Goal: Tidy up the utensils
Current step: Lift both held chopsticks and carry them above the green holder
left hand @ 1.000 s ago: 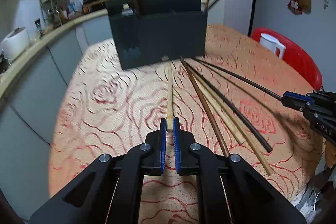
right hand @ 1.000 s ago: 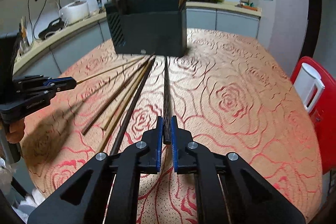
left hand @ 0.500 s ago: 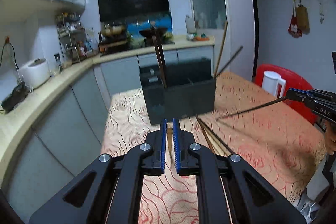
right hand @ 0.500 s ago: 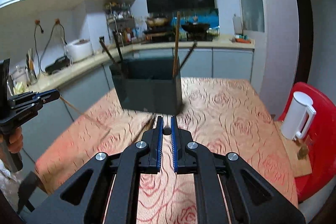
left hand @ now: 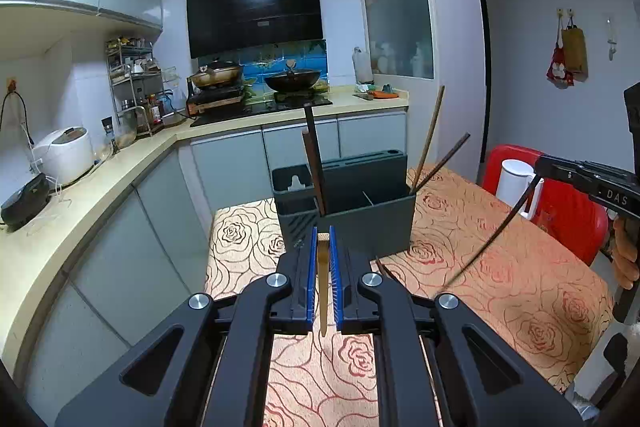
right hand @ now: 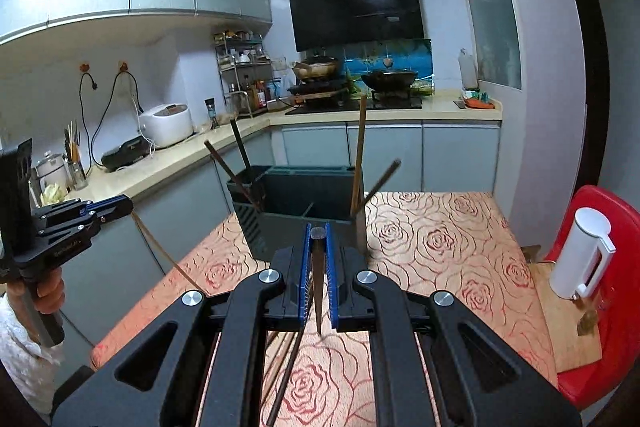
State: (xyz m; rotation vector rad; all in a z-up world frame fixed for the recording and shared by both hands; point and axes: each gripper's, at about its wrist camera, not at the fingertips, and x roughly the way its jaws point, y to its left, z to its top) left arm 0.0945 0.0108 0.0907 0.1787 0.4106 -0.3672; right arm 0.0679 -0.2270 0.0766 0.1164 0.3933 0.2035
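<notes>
Two chopsticks are held at once, one in each gripper, so that both can be carried to the dark holder (left hand: 360,215) on the rose-patterned tablecloth (left hand: 520,291). On the left, a pale bamboo chopstick (left hand: 322,279) is clamped between the closed fingers of the left gripper (left hand: 323,251), its thick end up and its tip hanging toward the cloth, presumably so it can be dropped in tip first. This gripper is held level and pointed at the holder, just short of it. On the right, a black chopstick (right hand: 318,283) is pinched the same way by the right gripper (right hand: 319,247), also raised, level and aimed at the holder. Four chopsticks already stand in the holder's compartments, two at each end. More chopsticks (right hand: 286,375) lie on the cloth below the right gripper, not yet sorted.
</notes>
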